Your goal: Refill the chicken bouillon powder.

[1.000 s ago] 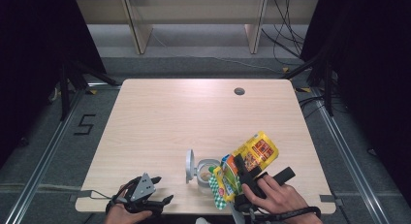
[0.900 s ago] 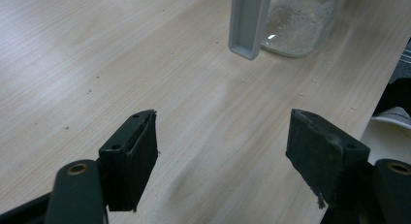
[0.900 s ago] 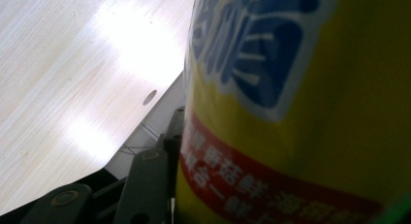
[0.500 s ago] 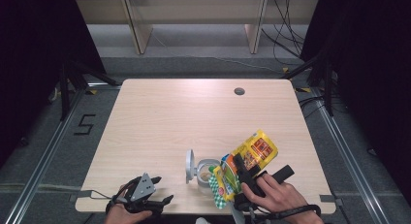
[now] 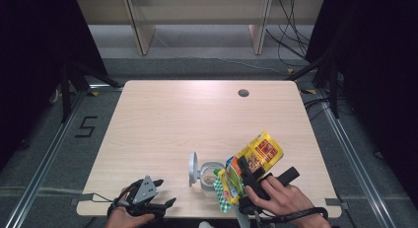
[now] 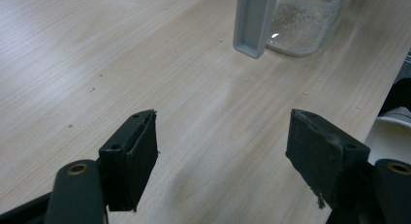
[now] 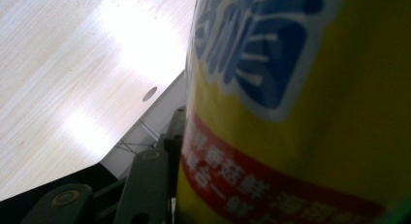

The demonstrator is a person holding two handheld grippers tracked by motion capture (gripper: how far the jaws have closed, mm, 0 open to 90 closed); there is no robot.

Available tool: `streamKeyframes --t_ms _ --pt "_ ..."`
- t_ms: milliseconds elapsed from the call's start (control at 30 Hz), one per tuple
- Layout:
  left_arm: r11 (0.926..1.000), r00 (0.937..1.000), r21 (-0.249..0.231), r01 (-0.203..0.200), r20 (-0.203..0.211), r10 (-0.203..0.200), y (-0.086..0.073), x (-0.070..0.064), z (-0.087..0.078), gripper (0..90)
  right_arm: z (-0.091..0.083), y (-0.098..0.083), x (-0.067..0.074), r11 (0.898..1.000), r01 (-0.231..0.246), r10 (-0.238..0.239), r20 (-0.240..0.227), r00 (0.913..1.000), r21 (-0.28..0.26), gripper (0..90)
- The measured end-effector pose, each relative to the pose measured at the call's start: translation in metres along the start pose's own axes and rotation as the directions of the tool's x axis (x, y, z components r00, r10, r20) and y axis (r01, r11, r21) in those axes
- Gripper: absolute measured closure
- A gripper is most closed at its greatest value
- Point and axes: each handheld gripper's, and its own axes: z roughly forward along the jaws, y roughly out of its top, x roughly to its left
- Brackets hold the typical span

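A light, crinkly, slippery snack bag (image 5: 260, 153) is held tilted over a jar (image 5: 211, 174) by the right tool (image 5: 245, 174), best gripped near its lower end, while the left tool (image 5: 167, 203) is kept wide open and empty.

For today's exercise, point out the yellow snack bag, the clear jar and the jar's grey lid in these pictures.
yellow snack bag (image 5: 260, 151): high view, on its printed front.
clear jar (image 5: 212, 172): high view, on its open rim.
grey lid (image 5: 192, 167): high view, on the raised lid's face.
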Motion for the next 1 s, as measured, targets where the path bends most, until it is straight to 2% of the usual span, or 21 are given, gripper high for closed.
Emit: streamKeyframes --t_ms 100,133,167,233,267,300,333,367,400,433,567,633,667,767,867,1000 --pt "1.0 1.0 0.002 0.001 0.004 -0.001 0.0003 -0.0013 0.0002 26.2 0.0005 0.0004 -0.0016 1.0 0.013 -0.013 0.005 0.9999 -0.009 61.4" --pt "0.9993 0.9997 0.03 -0.024 0.002 0.024 0.0009 0.0006 -0.0009 26.2 0.0001 0.0015 -0.0025 1.0 0.014 -0.014 -0.007 0.9999 -0.005 61.5" --pt "1.0 0.9999 0.003 0.004 0.013 -0.004 0.0005 -0.002 0.0003 26.2 0.0003 0.002 -0.0024 1.0 0.015 -0.015 -0.002 0.9999 -0.008 61.5" --pt "1.0 0.9999 0.003 0.003 0.012 -0.003 0.0004 -0.0019 0.0002 26.2 0.0004 0.002 -0.0021 1.0 0.007 -0.007 -0.002 1.0 -0.009 61.5" --pt "0.9994 0.9997 0.027 -0.024 0.002 0.024 0.0007 0.0004 -0.001 26.2 0.0004 0.002 -0.0023 1.0 0.008 -0.008 0.004 1.0 -0.008 61.5" --pt "0.9993 0.9997 0.029 -0.025 0.001 0.025 0.0007 0.0005 -0.001 26.2 0.0003 0.0021 -0.0022 1.0 0.016 -0.016 0.02 0.9997 -0.004 61.6" --pt "0.9996 0.9997 0.017 -0.022 -0.005 0.022 0.0002 0.0001 -0.0001 26.2 0.0007 0.002 -0.0029 1.0 0.014 -0.014 0.004 0.9999 -0.01 61.6" --pt "1.0 1.0 0.001 -0.003 0.002 0.003 0.0001 -0.0015 0.0006 26.2 0.0005 0.0026 -0.0022 1.0 0.006 -0.006 0.011 0.9999 -0.004 61.5" --pt "1.0 0.9999 -0.003 0.005 0.01 -0.005 0.0002 -0.0023 0.0006 26.2 0.0012 0.003 -0.0026 1.0 0.011 -0.011 -0.004 0.9999 -0.013 61.7" --pt "0.9996 0.9998 0.022 -0.018 0.007 0.018 0.0007 -0.0005 -0.0008 26.2 0.0016 0.003 -0.0026 1.0 0.016 -0.016 -0.002 0.9999 -0.016 61.7" --pt "0.9998 0.9999 0.015 -0.017 -0.002 0.017 0.0003 -0.0009 -0.0003 26.2 0.0018 0.0027 -0.0025 1.0 0.004 -0.005 -0.007 1.0 -0.019 61.8" --pt "0.9998 0.9999 0.013 -0.013 0.009 0.013 0.0004 -0.001 -0.0005 26.3 0.0022 0.0031 -0.0022 1.0 0.014 -0.014 -0.001 0.9999 -0.021 61.8" --pt "0.9998 0.9999 0.017 -0.013 0.011 0.013 0.0006 -0.0008 -0.0008 26.2 0.0021 0.0034 -0.0016 1.0 0.004 -0.004 -0.01 0.9999 -0.019 61.8" --pt "0.9997 0.9999 0.015 -0.017 -0.001 0.017 0.0002 -0.0012 -0.0003 26.3 0.0022 0.0034 -0.0014 1.0 0.005 -0.005 -0.008 1.0 -0.021 61.9" --pt "0.9995 0.9998 0.024 -0.02 -0.002 0.02 0.0005 -0.0012 -0.0007 26.2 0.0014 0.0025 -0.0022 1.0 0.01 -0.01 0.01 0.9999 -0.014 61.8" --pt "0.9996 0.9998 0.02 -0.02 -0.004 0.02 0.0003 -0.0012 -0.0001 26.2 0.0021 0.0029 -0.0047 1.0 0.018 -0.018 -0.014 0.9997 -0.021 61.9"
